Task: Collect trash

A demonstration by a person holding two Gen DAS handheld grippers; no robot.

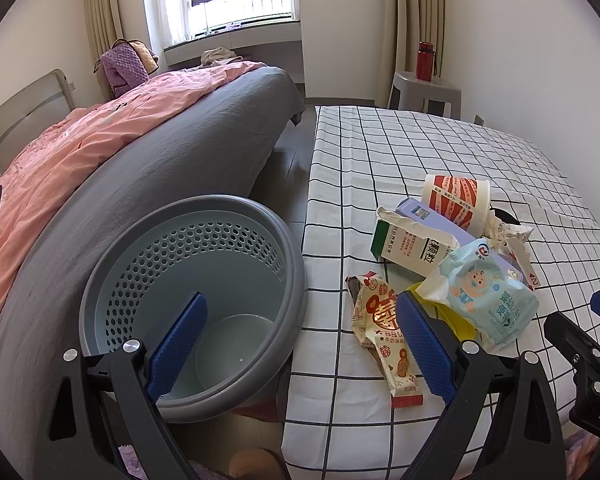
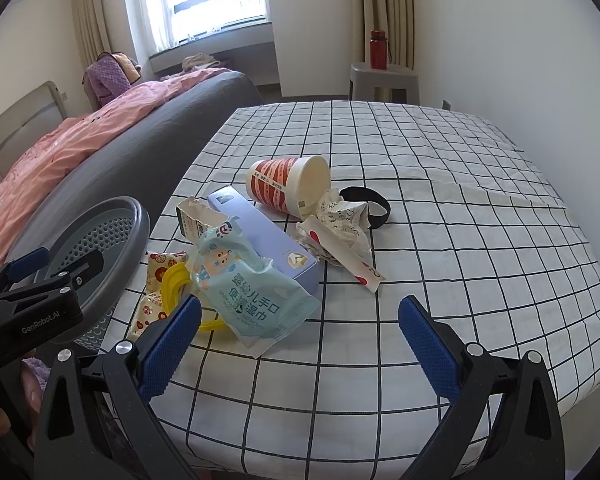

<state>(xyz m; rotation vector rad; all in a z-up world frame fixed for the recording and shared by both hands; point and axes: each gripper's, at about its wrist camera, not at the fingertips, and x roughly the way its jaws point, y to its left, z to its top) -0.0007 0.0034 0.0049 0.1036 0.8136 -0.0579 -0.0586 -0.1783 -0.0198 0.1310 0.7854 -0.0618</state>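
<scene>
A pile of trash lies on the checked tablecloth (image 2: 420, 208): a light-blue wet-wipe pack (image 2: 252, 300) (image 1: 484, 300), a red-and-cream snack wrapper (image 1: 384, 328), a torn milk carton (image 1: 412, 244), a lilac box (image 2: 268, 240), a tipped red-and-white paper cup (image 2: 288, 188) (image 1: 456, 200), crumpled paper (image 2: 336, 228) and a yellow ring (image 2: 176, 284). A grey perforated bin (image 1: 196, 280) (image 2: 100, 240) stands left of the table, empty. My left gripper (image 1: 300, 344) is open, between the bin and the snack wrapper. My right gripper (image 2: 300, 340) is open, just in front of the wipe pack.
A bed with a grey sheet and pink duvet (image 1: 100, 152) runs along the left behind the bin. A grey stool with a red bottle (image 1: 425, 62) stands by the far wall. A black band (image 2: 376, 204) lies beside the crumpled paper.
</scene>
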